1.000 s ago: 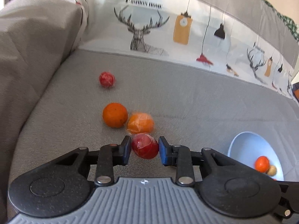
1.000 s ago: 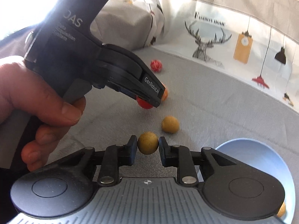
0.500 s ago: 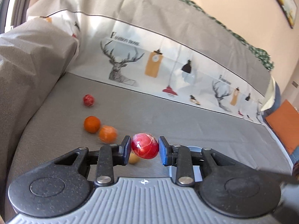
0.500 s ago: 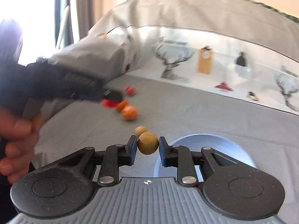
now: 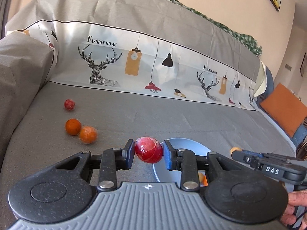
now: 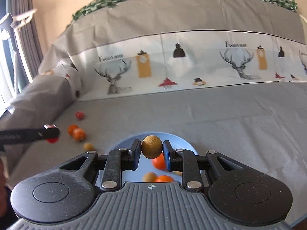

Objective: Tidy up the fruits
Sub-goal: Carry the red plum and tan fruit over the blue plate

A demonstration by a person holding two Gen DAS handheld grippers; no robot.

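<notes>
Grippers tilt down: left gripper (image 5: 148, 153) clenches red fruit (image 5: 148, 152), right gripper (image 6: 151, 149) clenches brown fruit (image 6: 151, 146) above blue bowl (image 6: 178, 140).

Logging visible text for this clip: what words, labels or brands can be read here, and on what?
"FASHION HOME": sofa cover, above the left deer print; repeated smaller beside the second deer.
"DAS": body of the right gripper, in the left wrist view.
Right wrist view: the same sofa print, blurred.
Nothing else readable.

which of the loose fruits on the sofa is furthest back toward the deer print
The small red fruit, alone nearest the backrest. The two orange fruits touch each other further forward.
</notes>
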